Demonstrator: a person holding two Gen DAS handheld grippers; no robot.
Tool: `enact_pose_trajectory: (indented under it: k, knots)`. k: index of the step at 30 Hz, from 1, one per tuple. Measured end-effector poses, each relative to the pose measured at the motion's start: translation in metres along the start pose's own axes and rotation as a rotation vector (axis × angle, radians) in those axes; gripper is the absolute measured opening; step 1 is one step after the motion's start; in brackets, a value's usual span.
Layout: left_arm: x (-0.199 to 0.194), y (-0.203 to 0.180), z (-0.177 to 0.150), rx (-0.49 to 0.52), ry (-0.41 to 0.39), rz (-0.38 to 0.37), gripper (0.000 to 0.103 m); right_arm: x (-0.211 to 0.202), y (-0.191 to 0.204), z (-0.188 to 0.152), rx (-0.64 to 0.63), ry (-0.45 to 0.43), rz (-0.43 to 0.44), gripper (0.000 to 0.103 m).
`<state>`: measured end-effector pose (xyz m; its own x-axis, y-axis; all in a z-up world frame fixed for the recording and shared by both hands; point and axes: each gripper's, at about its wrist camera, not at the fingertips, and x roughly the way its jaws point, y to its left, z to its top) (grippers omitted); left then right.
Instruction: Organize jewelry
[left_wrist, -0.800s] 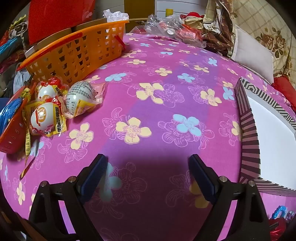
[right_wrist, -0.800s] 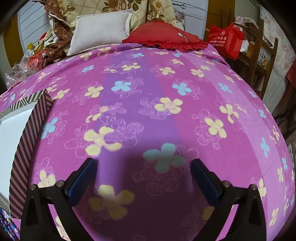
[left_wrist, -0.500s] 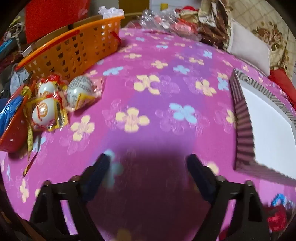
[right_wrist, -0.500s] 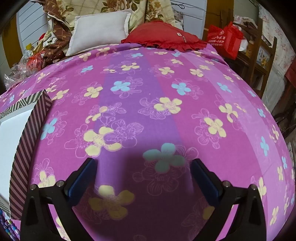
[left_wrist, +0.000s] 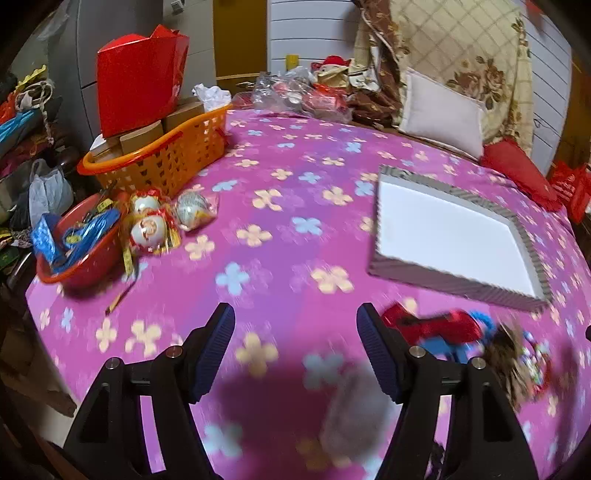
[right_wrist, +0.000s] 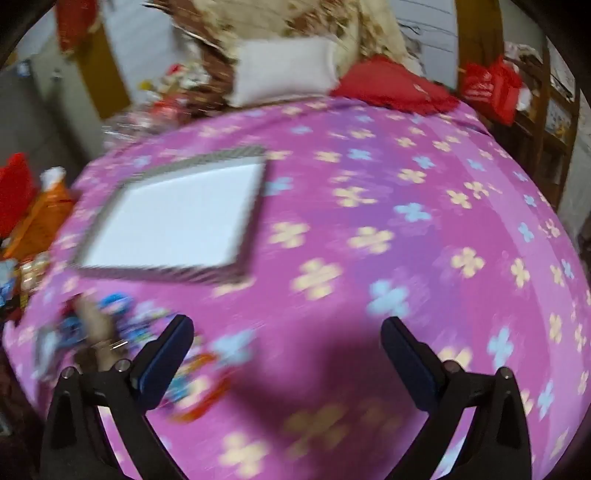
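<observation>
A shallow striped box with a white inside (left_wrist: 448, 230) lies open on the pink flowered bedspread; it also shows in the right wrist view (right_wrist: 177, 218). A blurred pile of red, blue and brown jewelry (left_wrist: 476, 339) lies just in front of the box, also in the right wrist view (right_wrist: 107, 332). My left gripper (left_wrist: 295, 343) is open and empty, raised above the bedspread, left of the pile. My right gripper (right_wrist: 288, 354) is open and empty, raised, right of the pile.
An orange basket (left_wrist: 162, 155) with boxes and a red bag (left_wrist: 140, 74) stands at the far left. A red bowl (left_wrist: 79, 243) and wrapped egg toys (left_wrist: 162, 221) lie near it. Pillows (left_wrist: 439, 110) and clutter line the far edge.
Both grippers have risen and pulled back from the bedspread, so the whole box and the jewelry pile have come into view. Both stay open.
</observation>
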<state>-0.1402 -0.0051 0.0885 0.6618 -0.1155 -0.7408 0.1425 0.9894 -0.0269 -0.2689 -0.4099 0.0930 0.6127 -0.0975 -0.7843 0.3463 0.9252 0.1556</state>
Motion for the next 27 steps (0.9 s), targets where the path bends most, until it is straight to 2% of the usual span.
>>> enact_pose_trajectory:
  k: [4,11,13,16,20,27]
  knots:
    - [-0.022,-0.013,-0.02,0.035,-0.019,-0.034,0.062,-0.028,0.038,-0.025,-0.03,-0.041,0.047,0.103]
    - [-0.048,-0.033,-0.041,0.065,-0.033,-0.091,0.062,-0.073,0.071,-0.048,-0.105,-0.175,-0.021,0.103]
    - [-0.05,-0.036,-0.043,0.062,-0.032,-0.1,0.062,-0.076,0.073,-0.053,-0.099,-0.172,-0.039,0.103]
    - [-0.053,-0.043,-0.047,0.077,-0.037,-0.086,0.062,-0.075,0.073,-0.057,-0.096,-0.159,-0.011,0.103]
    - [-0.056,-0.046,-0.049,0.073,-0.044,-0.089,0.062,-0.073,0.077,-0.062,-0.093,-0.148,-0.015,0.103]
    - [-0.06,-0.046,-0.05,0.086,-0.056,-0.075,0.062,-0.068,0.092,-0.066,-0.141,-0.124,0.014,0.103]
